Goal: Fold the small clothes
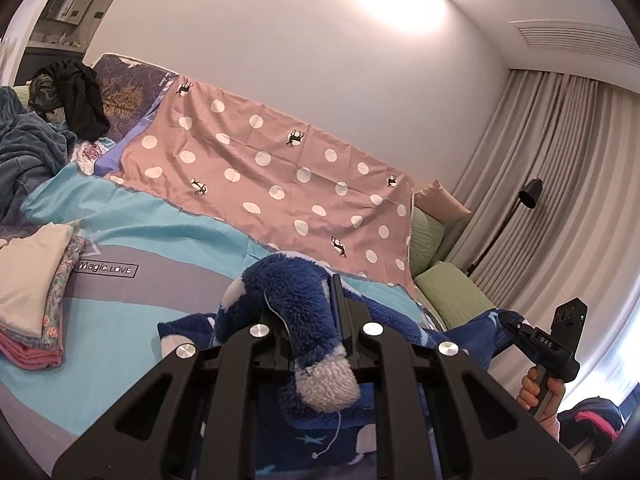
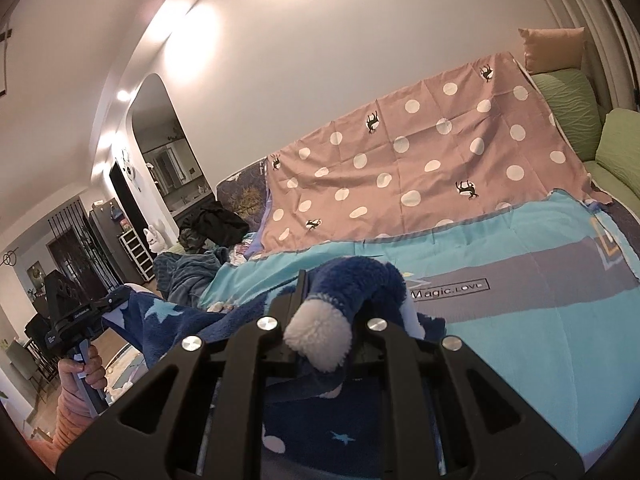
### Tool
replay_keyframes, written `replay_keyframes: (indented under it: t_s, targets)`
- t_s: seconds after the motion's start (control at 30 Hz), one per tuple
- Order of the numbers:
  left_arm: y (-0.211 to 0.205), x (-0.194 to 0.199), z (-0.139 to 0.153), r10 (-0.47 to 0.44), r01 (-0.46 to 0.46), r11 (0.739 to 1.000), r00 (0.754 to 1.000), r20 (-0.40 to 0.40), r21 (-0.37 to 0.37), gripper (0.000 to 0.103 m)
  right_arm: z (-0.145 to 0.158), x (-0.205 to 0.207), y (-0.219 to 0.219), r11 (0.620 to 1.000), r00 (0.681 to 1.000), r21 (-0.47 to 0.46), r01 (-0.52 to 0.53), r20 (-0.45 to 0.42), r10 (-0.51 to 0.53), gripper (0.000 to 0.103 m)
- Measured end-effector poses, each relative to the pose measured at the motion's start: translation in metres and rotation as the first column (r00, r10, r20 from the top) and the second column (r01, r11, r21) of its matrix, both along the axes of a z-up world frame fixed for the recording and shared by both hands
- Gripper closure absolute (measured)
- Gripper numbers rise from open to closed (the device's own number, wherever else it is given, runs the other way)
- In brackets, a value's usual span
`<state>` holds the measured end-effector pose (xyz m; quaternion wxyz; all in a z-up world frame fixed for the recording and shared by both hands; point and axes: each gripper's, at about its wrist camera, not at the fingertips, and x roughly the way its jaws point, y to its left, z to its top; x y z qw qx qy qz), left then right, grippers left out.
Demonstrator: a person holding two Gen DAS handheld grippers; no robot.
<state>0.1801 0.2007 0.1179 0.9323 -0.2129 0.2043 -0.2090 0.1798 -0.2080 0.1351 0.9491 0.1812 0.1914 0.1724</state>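
Note:
A fluffy dark blue garment with white patches and light blue stars [image 1: 288,304] hangs between both grippers above the bed. My left gripper [image 1: 320,320] is shut on one end of it, the fleece bunched between the jaws. My right gripper [image 2: 320,312] is shut on the other end [image 2: 352,284]. In the left wrist view the right gripper [image 1: 516,326] shows at far right, held by a hand. In the right wrist view the left gripper [image 2: 114,300] shows at far left, pinching a starred edge [image 2: 160,312].
The bed has a turquoise and grey cover [image 1: 132,240] and a pink polka-dot sheet [image 1: 280,176] behind. A stack of folded clothes [image 1: 32,292] lies at left. A dark clothes heap [image 1: 76,96], green cushions [image 1: 448,292] and a floor lamp [image 1: 528,196] stand around.

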Motion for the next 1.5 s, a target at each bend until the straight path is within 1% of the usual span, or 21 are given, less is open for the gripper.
replay_keyframes:
  t_s: [0.13,0.3,0.4,0.47,0.5,0.57,0.63,0.7,0.77,0.8,0.83,0.87,0.9,0.93,1.03,1.13,1.23,1.3,1.4,1.47,1.5]
  targets:
    - [-0.001,0.036,-0.003,0.014,-0.014,1.0,1.0,-0.019,0.018,0.089,-0.005,0.037,0.002,1.0,1.0,-0.004,0.007,-0.022,-0.007,0.09]
    - [-0.004,0.091,-0.026,0.021,-0.018,0.999,0.995,-0.099,0.029,0.089,-0.034,0.098,0.002,0.997,0.989,-0.044,0.071,-0.126,-0.076,0.09]
    - [-0.006,0.133,-0.059,0.043,-0.037,0.999,0.981,-0.187,0.037,0.089,-0.069,0.139,0.002,0.995,0.969,-0.058,0.076,-0.231,-0.087,0.09]
    - [-0.012,0.16,-0.089,0.072,-0.049,0.994,0.964,-0.256,0.093,0.088,-0.103,0.165,0.006,0.995,0.942,-0.07,0.067,-0.326,-0.086,0.09]
    - [-0.017,0.174,-0.113,0.108,-0.061,0.985,0.946,-0.306,0.159,0.088,-0.116,0.17,0.009,0.994,0.931,-0.084,0.069,-0.352,-0.094,0.089]
    - [-0.019,0.187,-0.144,0.132,-0.06,0.977,0.922,-0.365,0.203,0.088,-0.141,0.178,0.012,0.991,0.912,-0.113,0.071,-0.395,-0.11,0.089]
    - [-0.014,0.192,-0.167,0.131,-0.063,0.982,0.904,-0.407,0.177,0.088,-0.151,0.177,0.01,0.994,0.909,-0.089,0.064,-0.406,-0.094,0.086]
    - [-0.002,0.187,-0.167,0.107,-0.07,0.992,0.912,-0.396,0.108,0.087,-0.151,0.174,0.007,0.996,0.913,-0.069,0.057,-0.401,-0.08,0.086]
    - [0.002,0.182,-0.163,0.099,-0.067,0.993,0.919,-0.381,0.096,0.085,-0.146,0.169,0.006,0.997,0.915,-0.061,0.05,-0.398,-0.07,0.083]
    - [0.001,0.179,-0.159,0.093,-0.058,0.993,0.923,-0.374,0.105,0.083,-0.142,0.167,0.007,0.997,0.916,-0.062,0.045,-0.396,-0.066,0.077]
    - [0.0,0.176,-0.155,0.089,-0.05,0.992,0.925,-0.369,0.113,0.076,-0.139,0.165,0.008,0.997,0.918,-0.063,0.039,-0.393,-0.061,0.067]
    - [-0.003,0.176,-0.152,0.085,-0.046,0.992,0.927,-0.366,0.116,0.069,-0.136,0.161,0.01,0.998,0.922,-0.06,0.025,-0.385,-0.046,0.063]
    - [-0.004,0.17,-0.147,0.078,-0.042,0.993,0.931,-0.356,0.107,0.054,-0.131,0.157,0.014,0.998,0.926,-0.06,0.001,-0.377,-0.023,0.061]
    - [-0.005,0.166,-0.144,0.063,-0.035,0.996,0.936,-0.346,0.086,0.047,-0.128,0.153,0.019,0.997,0.929,-0.065,-0.029,-0.369,0.003,0.06]
    - [-0.008,0.153,-0.136,-0.027,0.029,1.0,0.941,-0.336,0.001,0.046,-0.122,0.138,0.043,0.982,0.928,-0.116,-0.15,-0.36,0.099,0.058]
    - [-0.016,0.14,-0.131,-0.125,0.122,0.992,0.937,-0.326,-0.032,0.046,-0.125,0.128,0.077,0.933,0.903,-0.223,-0.283,-0.39,0.181,0.058]
    - [-0.037,0.132,-0.132,-0.187,0.22,0.974,0.919,-0.346,0.057,0.046,-0.135,0.127,0.116,0.846,0.89,-0.398,-0.355,-0.42,0.177,0.058]
    - [-0.055,0.13,-0.135,-0.181,0.251,0.954,0.918,-0.354,0.165,0.046,-0.139,0.132,0.13,0.816,0.89,-0.448,-0.366,-0.423,0.167,0.058]
    - [-0.084,0.139,-0.146,-0.161,0.29,0.909,0.907,-0.388,0.3,0.046,-0.139,0.157,0.14,0.816,0.882,-0.442,-0.372,-0.444,0.161,0.058]
    - [-0.099,0.152,-0.145,-0.134,0.285,0.884,0.914,-0.382,0.372,0.046,-0.133,0.183,0.141,0.832,0.897,-0.447,-0.328,-0.423,0.127,0.059]
    - [-0.104,0.164,-0.142,-0.117,0.268,0.881,0.922,-0.369,0.39,0.046,-0.13,0.195,0.14,0.84,0.913,-0.459,-0.289,-0.395,0.099,0.059]
